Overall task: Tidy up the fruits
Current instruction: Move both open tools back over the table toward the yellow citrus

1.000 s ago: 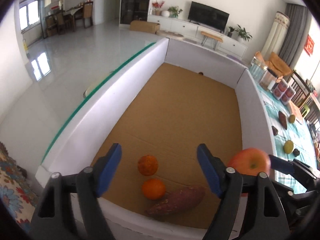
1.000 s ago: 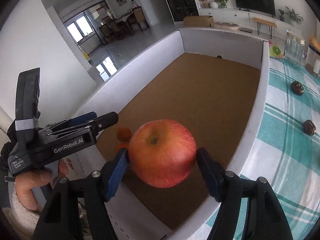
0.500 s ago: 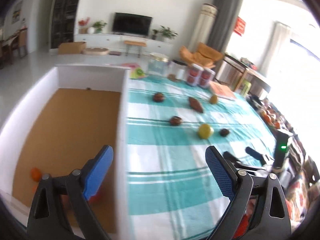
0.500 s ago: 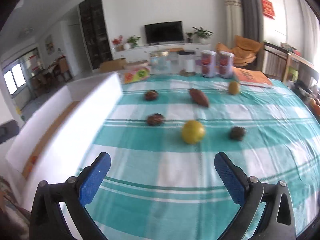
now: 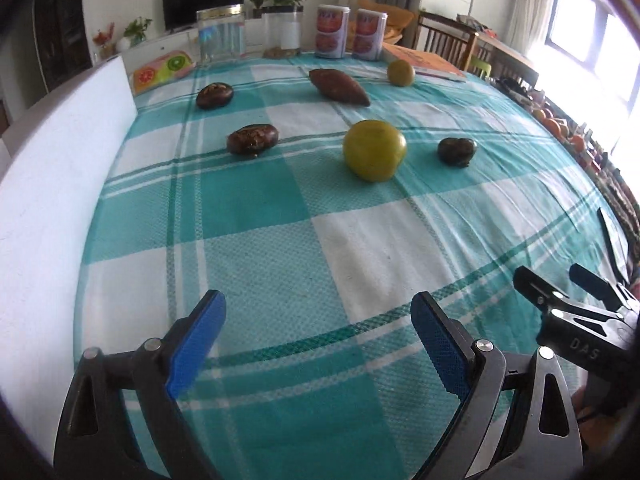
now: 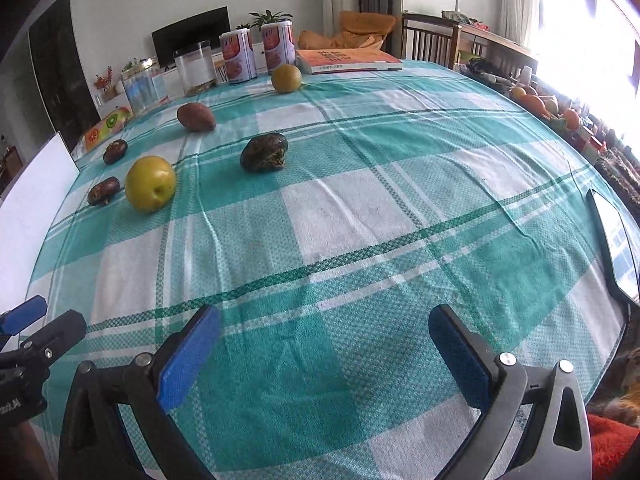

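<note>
Both grippers are open and empty above the near part of the checked teal tablecloth. My left gripper [image 5: 318, 342] faces a yellow-green apple [image 5: 375, 150], three dark wrinkled fruits [image 5: 252, 139] [image 5: 215, 95] [image 5: 457, 151], a sweet potato [image 5: 338, 86] and a smaller yellow fruit [image 5: 401, 73]. My right gripper [image 6: 325, 350] sees the same apple [image 6: 150, 183], a dark fruit [image 6: 264, 152], the sweet potato [image 6: 196, 117] and the far yellow fruit [image 6: 286, 77]. The white box wall [image 5: 44, 200] stands at the left.
Two red cans [image 5: 332, 32], clear jars [image 5: 221, 35] and an orange book [image 6: 346, 60] stand at the table's far edge. A fruit-print pack [image 5: 162, 70] lies by the box corner. A phone [image 6: 614, 240] lies at the right edge.
One second ago my right gripper held a red apple over the box. Now it is open and empty, and both grippers have swung right from the box to face the tablecloth fruits.
</note>
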### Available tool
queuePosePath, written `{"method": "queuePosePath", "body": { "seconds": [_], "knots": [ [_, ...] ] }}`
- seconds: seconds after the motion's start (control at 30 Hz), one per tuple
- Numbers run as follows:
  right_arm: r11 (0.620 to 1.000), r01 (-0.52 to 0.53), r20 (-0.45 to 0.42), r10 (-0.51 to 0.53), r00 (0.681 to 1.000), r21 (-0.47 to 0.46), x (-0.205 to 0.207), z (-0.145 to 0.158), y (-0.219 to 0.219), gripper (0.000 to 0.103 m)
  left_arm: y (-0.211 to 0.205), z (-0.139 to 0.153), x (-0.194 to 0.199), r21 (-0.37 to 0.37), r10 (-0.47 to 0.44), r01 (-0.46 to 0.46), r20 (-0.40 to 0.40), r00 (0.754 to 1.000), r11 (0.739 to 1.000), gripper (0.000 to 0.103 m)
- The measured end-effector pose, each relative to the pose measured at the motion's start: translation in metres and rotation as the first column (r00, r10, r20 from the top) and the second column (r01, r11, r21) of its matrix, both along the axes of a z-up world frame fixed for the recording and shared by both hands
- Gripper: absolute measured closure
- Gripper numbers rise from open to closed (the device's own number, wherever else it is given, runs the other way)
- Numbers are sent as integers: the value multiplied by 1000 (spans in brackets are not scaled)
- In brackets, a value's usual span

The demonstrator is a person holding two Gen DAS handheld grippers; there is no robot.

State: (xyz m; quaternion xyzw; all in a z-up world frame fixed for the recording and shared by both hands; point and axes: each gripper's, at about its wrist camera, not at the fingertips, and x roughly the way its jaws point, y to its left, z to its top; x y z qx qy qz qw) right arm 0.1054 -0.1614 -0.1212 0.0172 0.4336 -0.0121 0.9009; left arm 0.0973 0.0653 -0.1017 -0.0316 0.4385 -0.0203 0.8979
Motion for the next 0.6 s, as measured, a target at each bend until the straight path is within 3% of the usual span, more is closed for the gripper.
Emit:
{"method": "queuePosePath", "body": {
  "seconds": [0.33,0.6],
  "knots": [
    [1000,16,-35,-17,999,-24,3,-6,2,0,1,-16,9,53,8,-7,-11,1000,999,2],
    [1000,16,-35,-17,999,-25,3,-6,3,0,1,-16,10,50,9,-8,-13,1000,999,1]
  ]
}}
